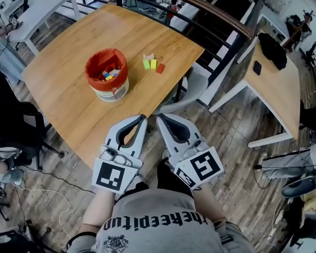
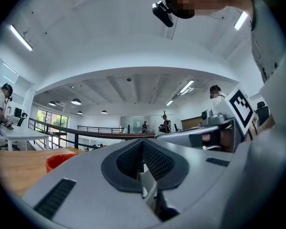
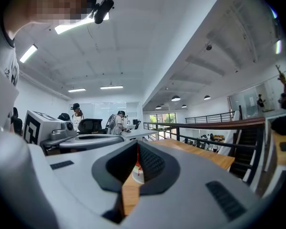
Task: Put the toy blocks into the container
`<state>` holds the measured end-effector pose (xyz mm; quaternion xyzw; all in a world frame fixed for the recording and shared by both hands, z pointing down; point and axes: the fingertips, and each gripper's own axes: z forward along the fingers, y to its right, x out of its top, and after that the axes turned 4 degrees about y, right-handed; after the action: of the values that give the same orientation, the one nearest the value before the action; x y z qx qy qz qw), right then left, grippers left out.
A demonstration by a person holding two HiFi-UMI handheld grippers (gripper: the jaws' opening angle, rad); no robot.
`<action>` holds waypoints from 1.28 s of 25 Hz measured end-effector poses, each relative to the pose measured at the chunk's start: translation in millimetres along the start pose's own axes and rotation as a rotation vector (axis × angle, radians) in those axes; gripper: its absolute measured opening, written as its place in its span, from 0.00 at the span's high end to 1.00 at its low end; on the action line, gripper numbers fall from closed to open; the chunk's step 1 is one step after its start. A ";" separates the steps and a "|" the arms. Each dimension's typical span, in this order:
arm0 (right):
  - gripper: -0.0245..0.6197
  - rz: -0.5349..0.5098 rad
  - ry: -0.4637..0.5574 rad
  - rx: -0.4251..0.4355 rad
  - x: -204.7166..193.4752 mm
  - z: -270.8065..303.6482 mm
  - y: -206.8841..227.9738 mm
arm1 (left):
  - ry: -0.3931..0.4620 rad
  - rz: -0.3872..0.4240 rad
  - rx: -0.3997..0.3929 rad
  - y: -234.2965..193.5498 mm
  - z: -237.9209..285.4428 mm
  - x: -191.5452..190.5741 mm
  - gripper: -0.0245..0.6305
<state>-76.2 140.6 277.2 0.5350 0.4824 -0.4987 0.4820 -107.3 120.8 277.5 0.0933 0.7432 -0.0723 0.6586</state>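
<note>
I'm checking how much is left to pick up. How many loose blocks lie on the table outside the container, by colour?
Pale pink block: 1
Green block: 1
Yellow block: 1
Red block: 1
Total: 4 loose blocks, all to the right of the container in the head view.

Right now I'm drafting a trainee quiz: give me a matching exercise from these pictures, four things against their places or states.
Things:
1 container
2 red block
3 green block
4 left gripper

Places or states:
A shut and empty
B right end of the loose row in the head view
C holds blocks
D just left of the yellow block in the head view

Pairs: 1-C, 2-B, 3-D, 4-A
</note>
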 end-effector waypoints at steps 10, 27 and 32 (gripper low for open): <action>0.94 -0.004 -0.019 0.072 3.7 30.8 67.4 | -0.013 0.010 0.066 -18.4 68.1 -8.0 0.94; 0.94 0.036 -0.045 0.200 -2.4 57.2 159.6 | -0.036 -0.001 0.193 -26.2 157.4 -24.7 0.94; 0.94 0.045 -0.044 0.236 -6.3 59.2 182.3 | -0.044 0.007 0.229 -21.9 178.1 -30.9 0.94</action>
<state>101.3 68.6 287.5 0.5875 0.3976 -0.5529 0.4371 63.1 57.2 286.1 0.1690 0.7151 -0.1566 0.6600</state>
